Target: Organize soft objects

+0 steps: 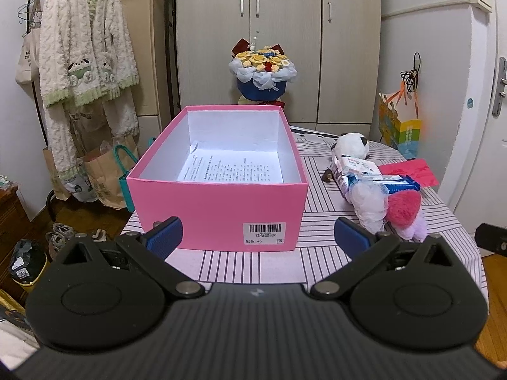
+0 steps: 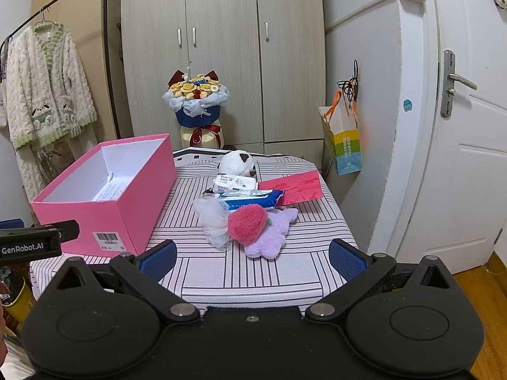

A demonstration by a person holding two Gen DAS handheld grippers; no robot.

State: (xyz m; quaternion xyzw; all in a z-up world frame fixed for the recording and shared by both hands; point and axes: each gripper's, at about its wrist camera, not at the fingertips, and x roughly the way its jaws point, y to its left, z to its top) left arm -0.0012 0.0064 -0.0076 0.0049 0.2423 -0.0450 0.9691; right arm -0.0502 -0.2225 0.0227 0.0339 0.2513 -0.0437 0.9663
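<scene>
Striped tablecloth (image 2: pixel 253 272); pink box (image 1: pixel 218 202) barcode label (image 1: pixel 264 232); "GenRobot.AI" on left hand-held gripper (image 2: pixel 30 247).

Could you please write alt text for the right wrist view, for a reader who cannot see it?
Open right tongs face a striped table holding a pile of soft toys and tissue packs. An open pink box stands to the left, holding only paper.

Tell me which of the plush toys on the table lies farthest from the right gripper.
The white panda plush, at the far end of the pile. The pink strawberry plush and purple plush lie nearest the right gripper.
</scene>
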